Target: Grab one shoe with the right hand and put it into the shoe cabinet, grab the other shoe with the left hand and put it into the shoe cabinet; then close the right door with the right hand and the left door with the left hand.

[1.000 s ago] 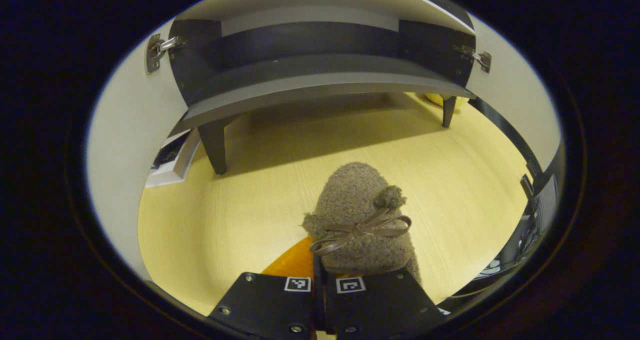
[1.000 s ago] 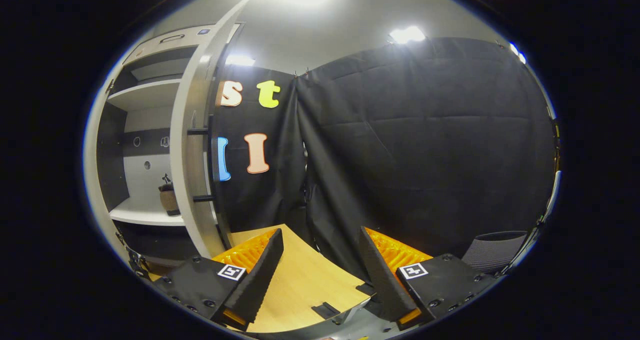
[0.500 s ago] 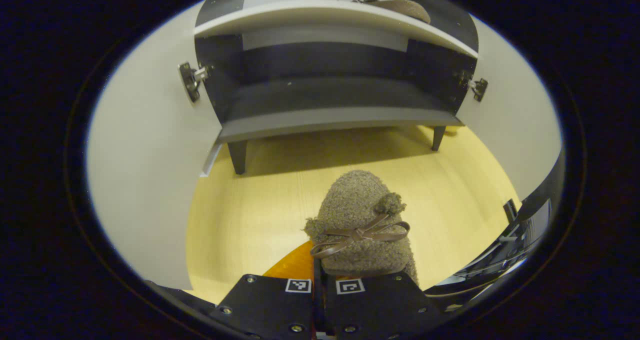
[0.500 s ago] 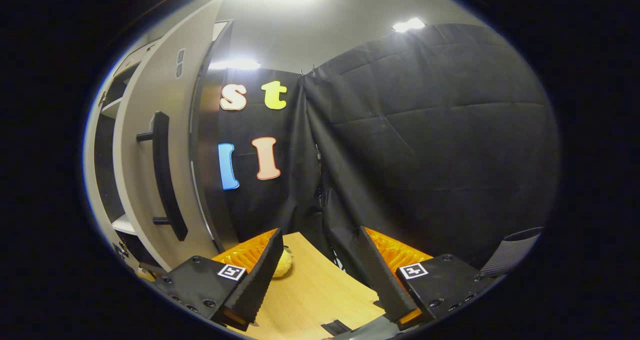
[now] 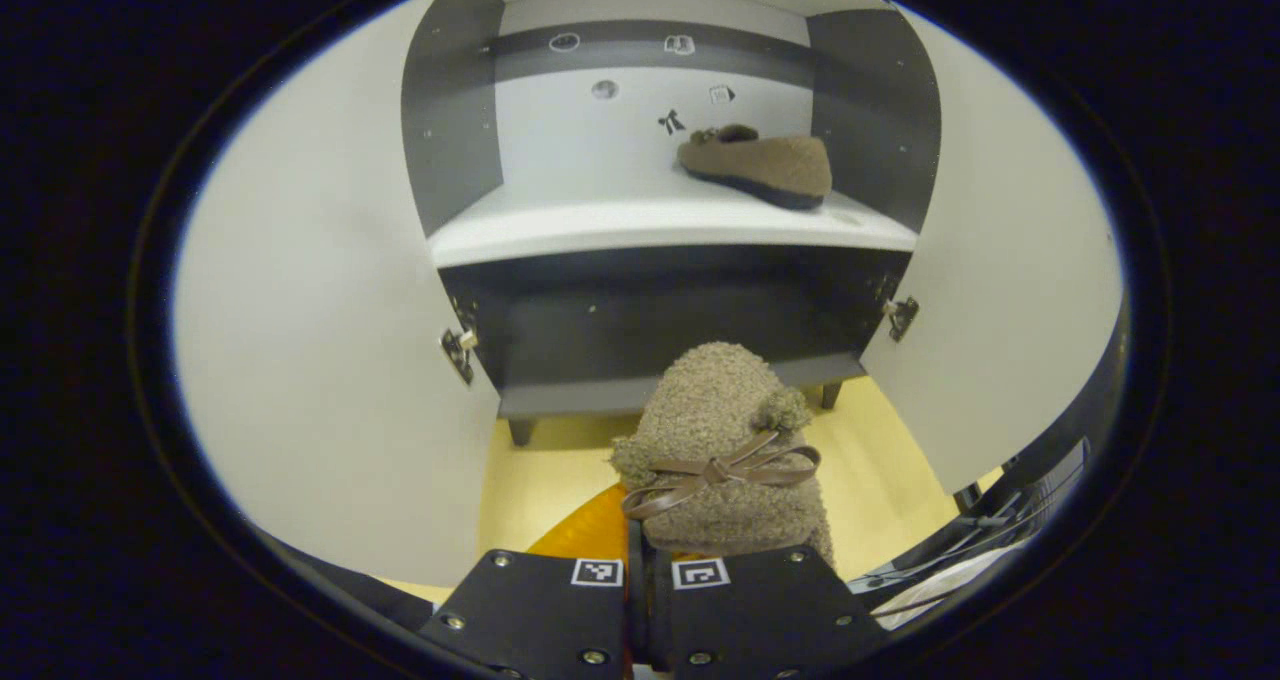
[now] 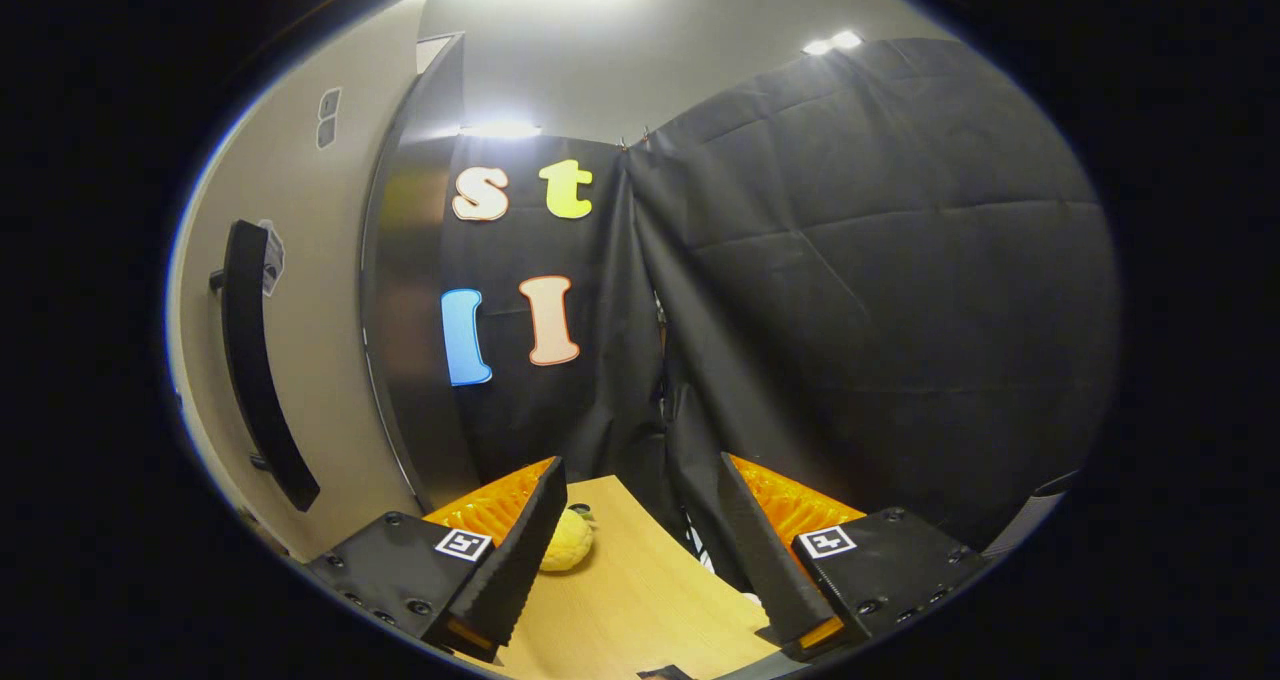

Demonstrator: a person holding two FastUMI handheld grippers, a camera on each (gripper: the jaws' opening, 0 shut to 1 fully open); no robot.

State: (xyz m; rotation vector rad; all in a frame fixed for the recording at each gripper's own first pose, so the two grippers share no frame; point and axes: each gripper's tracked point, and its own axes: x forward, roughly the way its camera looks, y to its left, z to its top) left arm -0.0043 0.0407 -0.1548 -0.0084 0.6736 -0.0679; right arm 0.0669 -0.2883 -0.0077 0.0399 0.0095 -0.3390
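Observation:
In the left gripper view my left gripper (image 5: pixel 640 560) is shut on a fuzzy brown shoe (image 5: pixel 715 430) with a brown bow, held up before the open shoe cabinet (image 5: pixel 660 230). The other brown shoe (image 5: pixel 755 163) lies on the cabinet's white shelf at the right. Both white doors stand wide open, the left door (image 5: pixel 320 340) and the right door (image 5: pixel 1000 290). In the right gripper view my right gripper (image 6: pixel 640 540) is open and holds nothing. It sits beside the outer face of the right door (image 6: pixel 310 290), whose black bar handle (image 6: pixel 255 360) is at the left.
A dark lower shelf (image 5: pixel 620 330) sits under the white one, above the cabinet's short legs. The floor (image 5: pixel 560 480) is pale wood. A small yellow thing (image 6: pixel 568 542) lies on the floor by my right gripper's left finger. Black cloth wall (image 6: pixel 850 290) stands ahead.
My left gripper has risen and tilted up with the shoe, from facing the cabinet's base to facing the white shelf. My right gripper has swung right, and the door's outer face now fills its left side.

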